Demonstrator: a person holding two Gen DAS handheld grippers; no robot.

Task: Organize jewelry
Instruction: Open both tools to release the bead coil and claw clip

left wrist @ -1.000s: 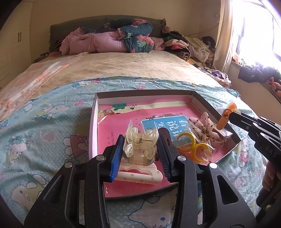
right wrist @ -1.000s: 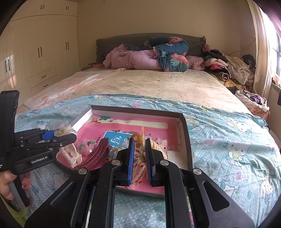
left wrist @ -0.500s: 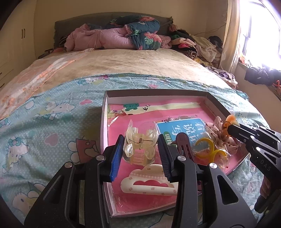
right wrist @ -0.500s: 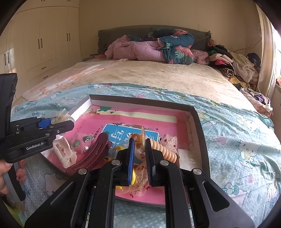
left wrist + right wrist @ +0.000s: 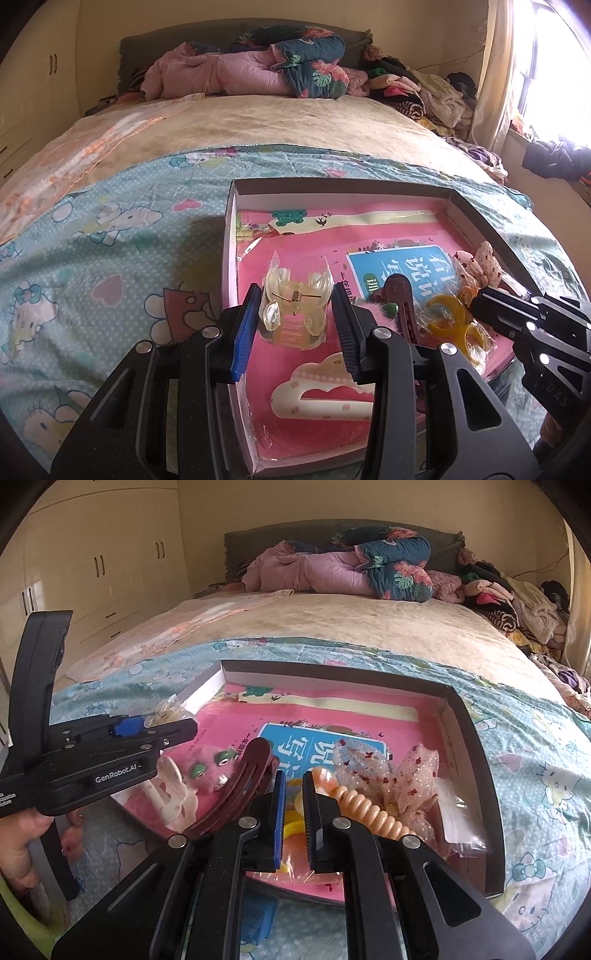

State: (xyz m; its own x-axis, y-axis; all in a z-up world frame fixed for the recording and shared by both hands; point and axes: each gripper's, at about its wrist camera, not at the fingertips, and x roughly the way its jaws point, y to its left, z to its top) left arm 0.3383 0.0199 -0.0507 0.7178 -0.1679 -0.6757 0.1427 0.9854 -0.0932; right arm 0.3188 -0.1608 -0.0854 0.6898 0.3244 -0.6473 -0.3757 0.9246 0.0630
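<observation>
Left gripper (image 5: pixel 294 325) is pinching a bagged clear-yellow claw clip (image 5: pixel 294 314) between its blue pads, holding it above the near-left part of the shallow box (image 5: pixel 229 236), which is sitting on the cartoon-print bedsheet (image 5: pixel 110 236). Right gripper (image 5: pixel 294 814) is showing jaws nearly pressed together with only a narrow slit; a peach spiral hair tie (image 5: pixel 364 806) is sitting right against its right finger, but I cannot tell whether the pads are actually gripping it or the crinkled plastic under them. Inside the box, on the pink paper lining: a white cloud-shaped clip (image 5: pixel 321 397) lying just below the left jaws, a dark red hair clip (image 5: pixel 240 779) beside a pink fuzzy piece with green eyes (image 5: pixel 208 766), a yellow ring-shaped piece in a bag (image 5: pixel 452 325), and a sheer spotted bow (image 5: pixel 391 771). A hand (image 5: pixel 22 834) is gripping the left tool's handle at the left edge of the right wrist view.
</observation>
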